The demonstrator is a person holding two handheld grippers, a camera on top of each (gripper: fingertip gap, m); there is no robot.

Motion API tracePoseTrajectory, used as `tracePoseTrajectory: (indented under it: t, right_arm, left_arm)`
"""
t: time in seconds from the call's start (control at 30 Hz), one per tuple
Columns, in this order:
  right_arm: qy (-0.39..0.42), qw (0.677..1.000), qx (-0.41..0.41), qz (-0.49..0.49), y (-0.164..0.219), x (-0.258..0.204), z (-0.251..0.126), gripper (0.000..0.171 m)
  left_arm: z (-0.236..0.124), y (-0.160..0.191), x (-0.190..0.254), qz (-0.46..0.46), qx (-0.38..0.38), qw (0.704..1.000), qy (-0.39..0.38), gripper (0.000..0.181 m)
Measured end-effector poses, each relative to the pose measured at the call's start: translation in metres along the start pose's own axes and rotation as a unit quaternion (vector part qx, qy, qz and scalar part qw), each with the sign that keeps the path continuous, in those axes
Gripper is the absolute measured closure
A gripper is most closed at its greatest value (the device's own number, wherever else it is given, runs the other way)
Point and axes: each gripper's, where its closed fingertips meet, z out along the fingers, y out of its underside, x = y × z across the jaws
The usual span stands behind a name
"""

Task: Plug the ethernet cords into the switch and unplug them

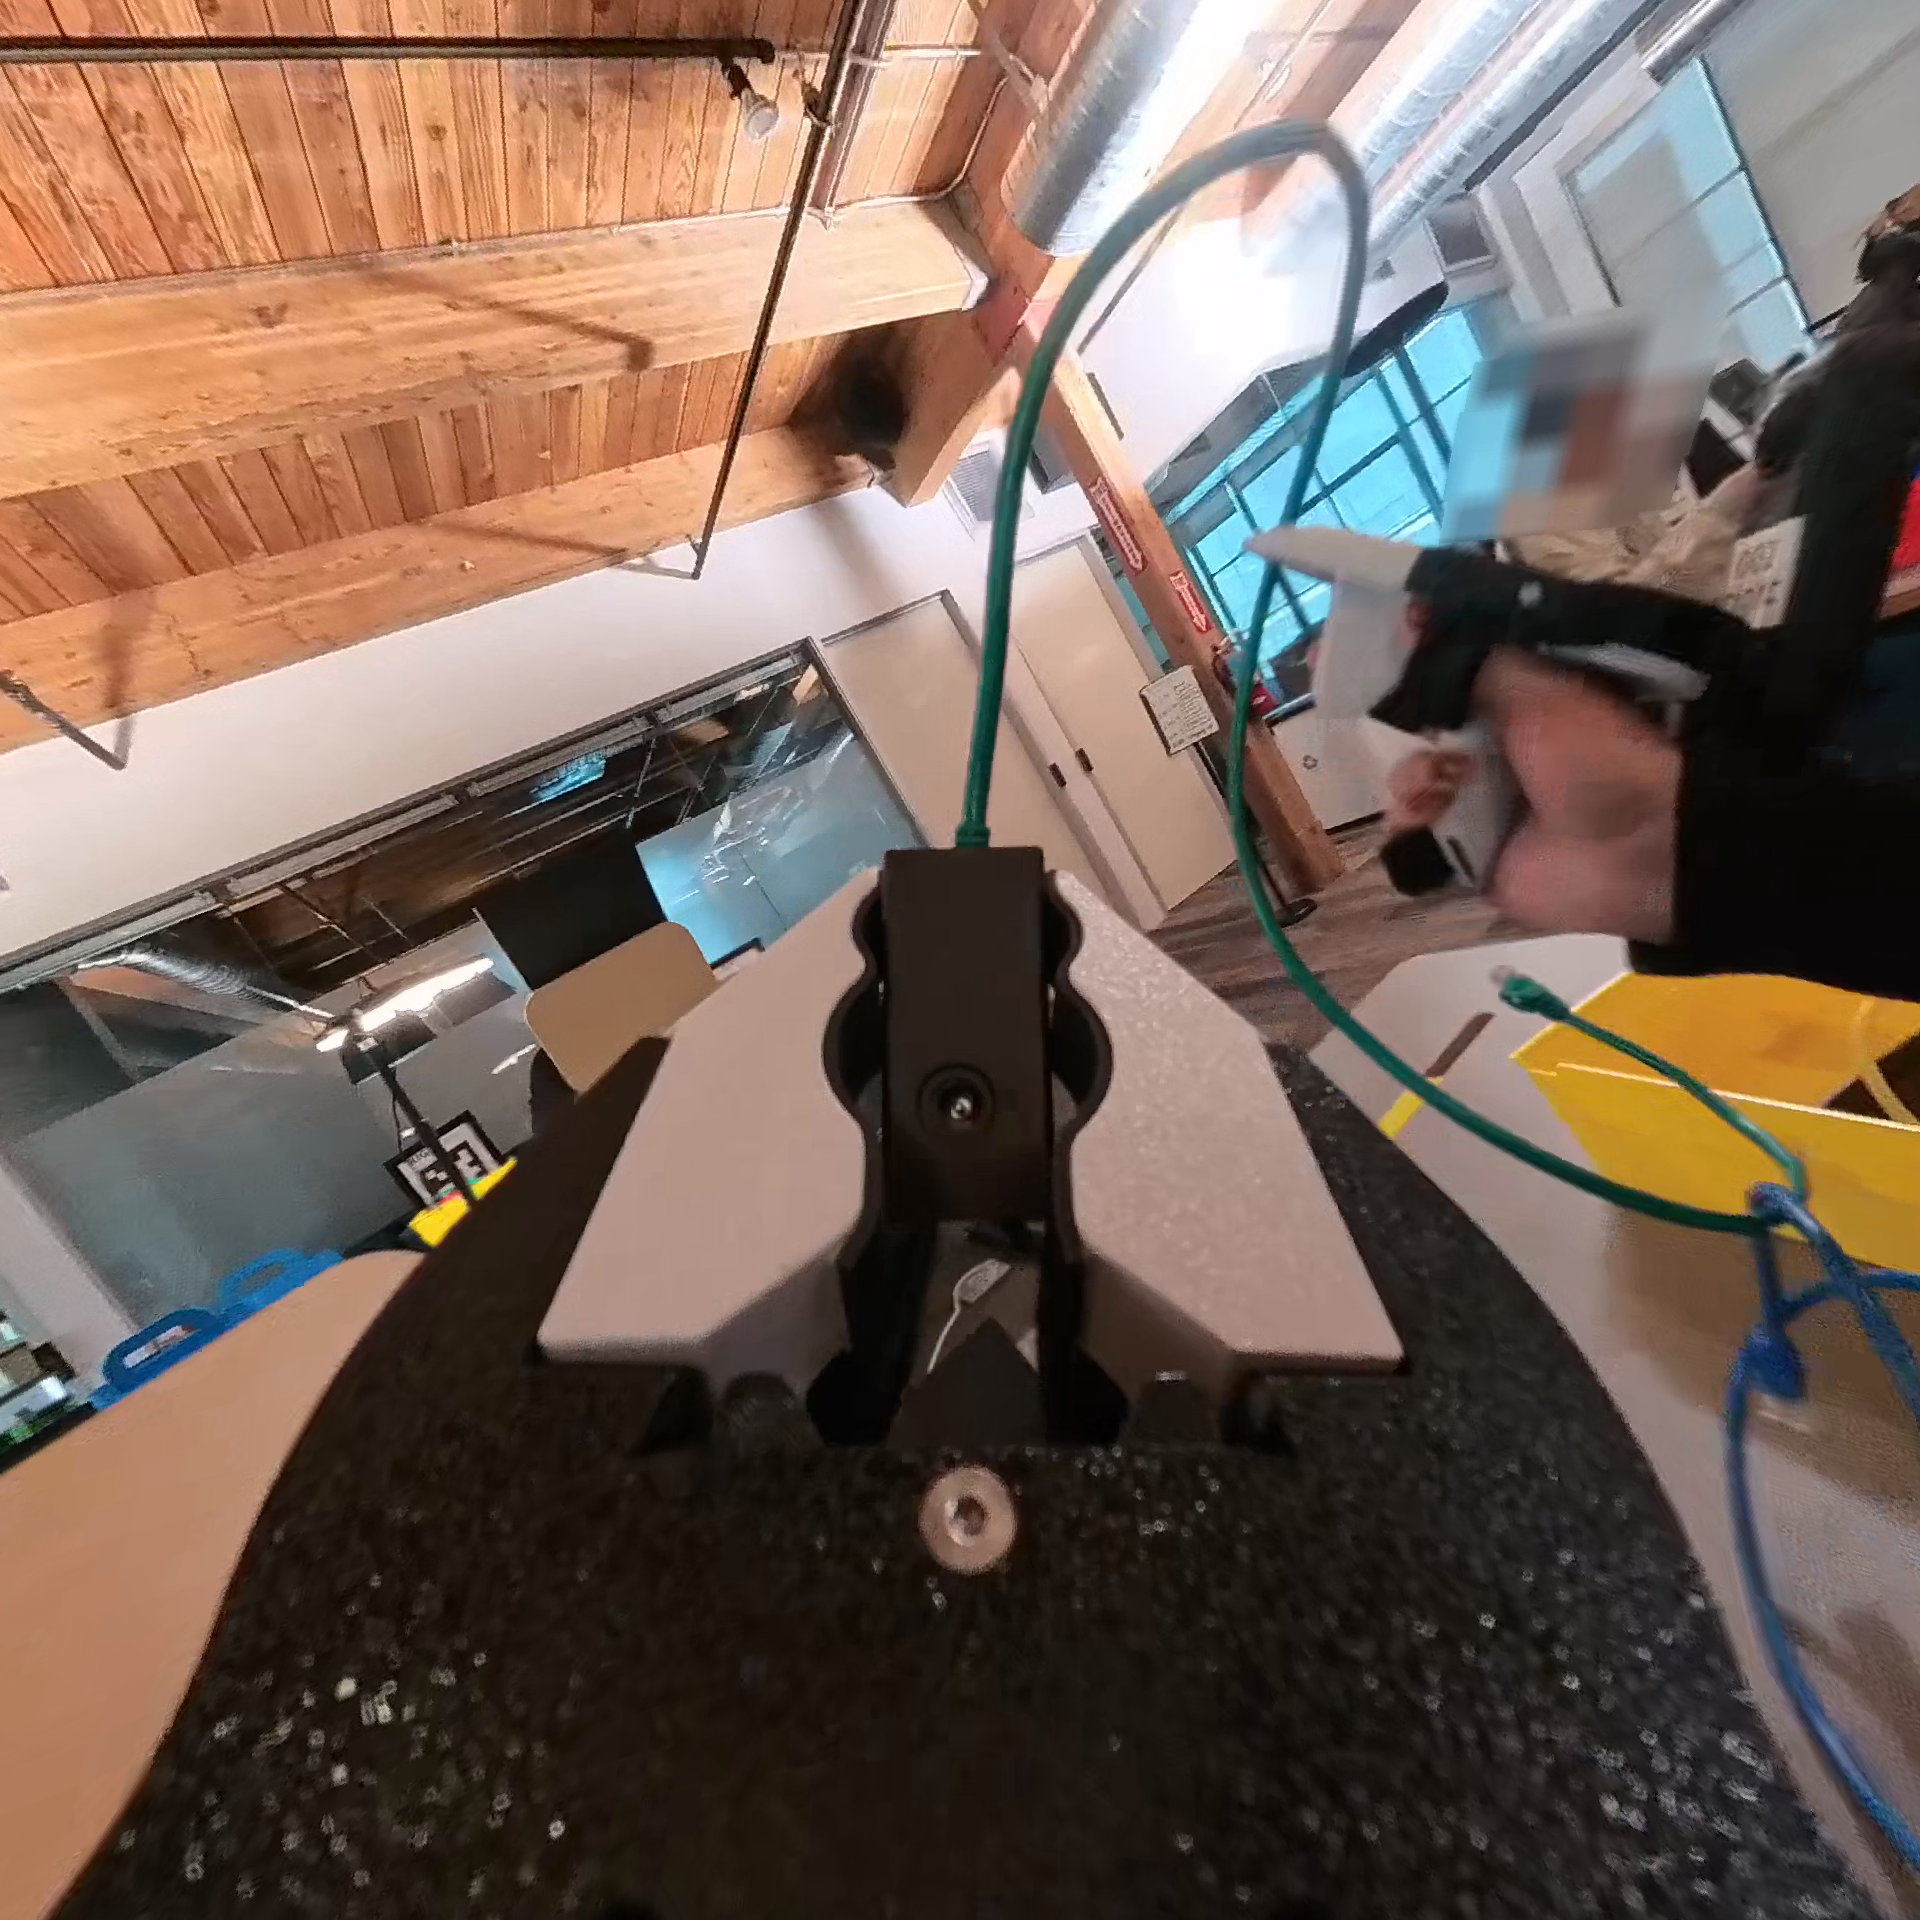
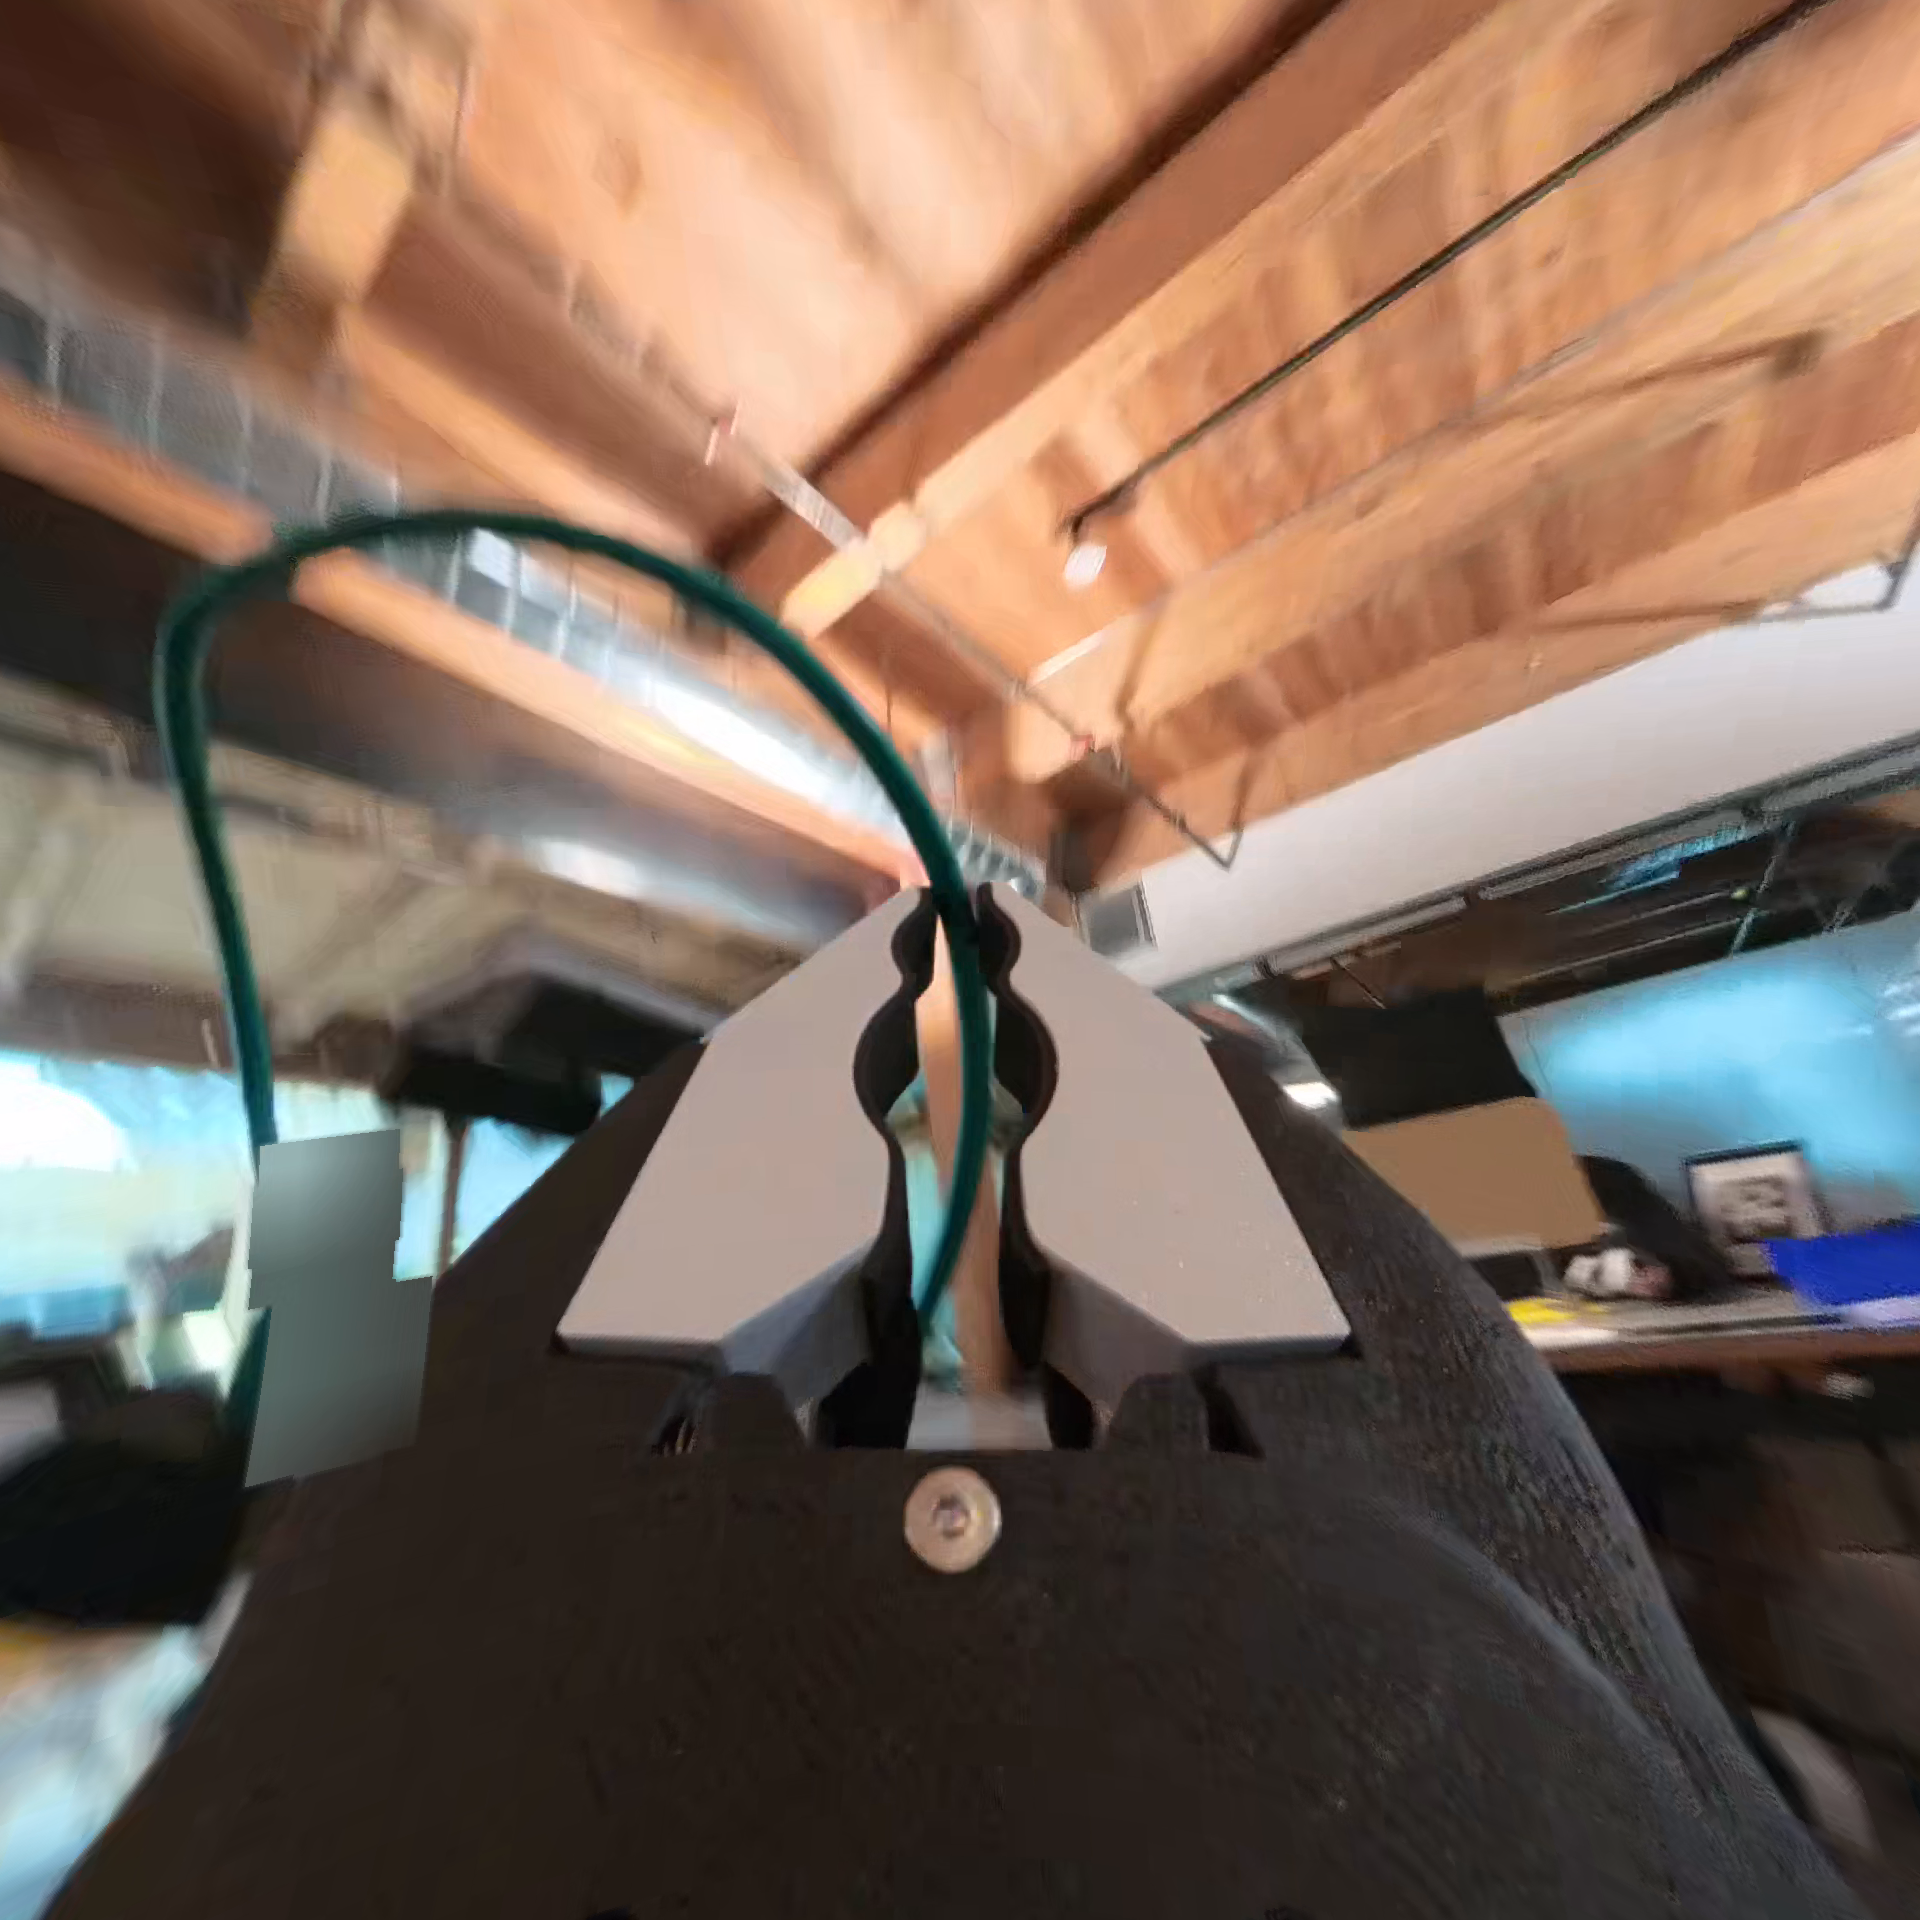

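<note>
Overhead, green ethernet cord (image 1: 1013, 499) arching from clamped left gripper (image 1: 961, 868), passing between right gripper (image 2: 954, 909) fingers, nearly closed.

The left gripper (image 1: 961, 873) has a rough, speckled black body, smooth matt grey plastic fingers (image 1: 1164, 1039) and a shiny metal screw (image 1: 971, 1524). The thin green cord (image 1: 1013, 436) has a smooth, slightly glossy plastic coat. The yellow plastic bin (image 1: 1662, 1101) looks smooth, and the ceiling of brown wooden planks (image 1: 364, 156) is matt with visible grain.

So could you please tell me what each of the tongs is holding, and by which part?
Left tongs: shut on the green cord at its end. Right tongs: cord runs between them mid-length; grip uncertain.
</note>
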Motion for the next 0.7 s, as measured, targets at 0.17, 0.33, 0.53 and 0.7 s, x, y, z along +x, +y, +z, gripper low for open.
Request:
tracePoseTrajectory:
  t: [0.17,0.33,0.53,0.7]
  right_arm:
    - [0.089,0.983,0.017,0.159,0.009,0.043,-0.003,0.163]
    - [0.05,0.978,-0.155,0.133,0.071,0.025,-0.008,0.166]
    - [-0.007,0.935,-0.276,0.223,0.124,0.001,-0.028,0.167]
    - [-0.025,0.925,-0.315,0.209,0.14,-0.013,-0.04,0.167]
  left_arm:
    - [0.002,0.019,0.023,-0.005,-0.019,1.0,0.023,0.157]
    - [0.002,0.058,0.052,-0.042,-0.086,0.993,0.064,0.158]
    - [-0.003,0.132,0.11,-0.161,-0.159,0.967,0.121,0.158]
    - [-0.005,0.151,0.16,-0.25,-0.137,0.94,0.189,0.154]
